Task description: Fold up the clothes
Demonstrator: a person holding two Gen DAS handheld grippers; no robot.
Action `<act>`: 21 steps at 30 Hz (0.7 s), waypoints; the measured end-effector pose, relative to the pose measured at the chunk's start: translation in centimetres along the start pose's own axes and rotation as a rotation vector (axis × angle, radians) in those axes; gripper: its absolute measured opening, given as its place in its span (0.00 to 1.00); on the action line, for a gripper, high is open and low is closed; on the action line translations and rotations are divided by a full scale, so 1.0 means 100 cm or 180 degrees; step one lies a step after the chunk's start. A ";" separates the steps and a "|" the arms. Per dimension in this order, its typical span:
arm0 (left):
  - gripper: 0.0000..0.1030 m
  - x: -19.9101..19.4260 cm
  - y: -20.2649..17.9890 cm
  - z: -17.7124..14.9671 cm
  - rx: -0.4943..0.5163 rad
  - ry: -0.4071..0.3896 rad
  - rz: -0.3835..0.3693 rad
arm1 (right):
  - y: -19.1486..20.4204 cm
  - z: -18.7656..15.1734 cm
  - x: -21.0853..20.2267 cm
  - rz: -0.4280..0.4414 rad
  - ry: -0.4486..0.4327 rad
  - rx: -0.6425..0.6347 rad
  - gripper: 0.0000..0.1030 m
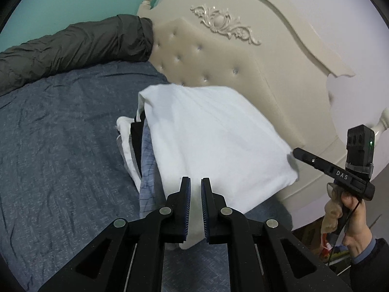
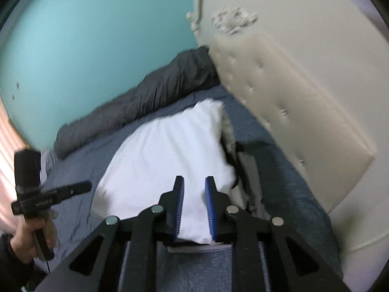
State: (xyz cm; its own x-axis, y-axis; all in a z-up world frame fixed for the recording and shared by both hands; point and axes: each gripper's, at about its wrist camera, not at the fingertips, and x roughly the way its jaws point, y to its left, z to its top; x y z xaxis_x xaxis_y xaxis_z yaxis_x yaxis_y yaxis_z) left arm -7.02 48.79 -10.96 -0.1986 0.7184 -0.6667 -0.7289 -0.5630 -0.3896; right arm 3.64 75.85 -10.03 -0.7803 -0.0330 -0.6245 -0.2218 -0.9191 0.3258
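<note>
Left gripper (image 1: 195,194) fills the near edge of its view, jaws slightly apart with a white cloth (image 1: 214,141) edge between them; whether they pinch it, I cannot tell. That folded cloth tops a pile of clothes (image 1: 143,160) on the bed (image 1: 60,133), toward 12 o'clock. Right view: right gripper (image 2: 194,194) straddles the same cloth (image 2: 165,146), jaws apart. It looks light, limp and slippery; hold near corners.

A home bedroom: tufted cream headboard (image 1: 206,56) and blue-sheeted bed (image 1: 60,133).
</note>
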 end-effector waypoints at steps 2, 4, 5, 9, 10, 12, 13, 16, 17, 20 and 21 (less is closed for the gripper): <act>0.09 0.010 0.003 -0.003 -0.0015 0.0059 0.0012 | -0.004 -0.004 0.007 -0.0047 0.0034 0.0044 0.13; 0.09 0.017 0.010 -0.009 -0.0082 0.0121 0.0010 | -0.009 -0.008 0.014 -0.0095 0.0067 0.0091 0.12; 0.09 0.021 0.013 -0.012 -0.0115 0.0151 0.0009 | -0.011 -0.010 0.017 -0.0118 0.0084 0.0115 0.11; 0.09 0.026 0.019 -0.015 -0.0168 0.0188 -0.0010 | -0.018 -0.016 0.028 -0.0207 0.0153 0.0173 0.11; 0.09 0.026 0.020 -0.015 -0.0187 0.0188 -0.0030 | -0.019 -0.015 0.029 -0.0223 0.0174 0.0160 0.11; 0.09 0.025 0.020 -0.015 -0.0203 0.0198 -0.0044 | -0.020 -0.014 0.029 -0.0239 0.0213 0.0139 0.11; 0.09 0.023 0.020 -0.014 -0.0194 0.0196 -0.0052 | -0.018 -0.013 0.030 -0.0250 0.0235 0.0127 0.11; 0.09 0.015 0.019 -0.008 -0.0170 0.0157 -0.0066 | -0.014 -0.007 0.024 -0.0251 0.0181 0.0053 0.11; 0.09 0.011 0.019 -0.004 -0.0165 0.0130 -0.0073 | -0.012 -0.001 0.023 -0.0237 0.0136 0.0024 0.11; 0.09 0.006 0.018 0.013 -0.0130 0.0047 -0.0052 | -0.006 0.021 0.022 -0.0213 0.0057 -0.0041 0.11; 0.09 0.008 0.020 0.019 -0.0139 0.0043 -0.0045 | -0.004 0.030 0.024 -0.0187 0.0048 -0.0046 0.11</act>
State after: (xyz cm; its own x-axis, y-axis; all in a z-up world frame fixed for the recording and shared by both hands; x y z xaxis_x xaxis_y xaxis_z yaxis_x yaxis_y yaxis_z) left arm -9.93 49.01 -11.05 -0.1793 0.7210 -0.6693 -0.7022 -0.5703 -0.4262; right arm 0.11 77.33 -9.53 -0.7573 0.0153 -0.6529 -0.2584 -0.9251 0.2781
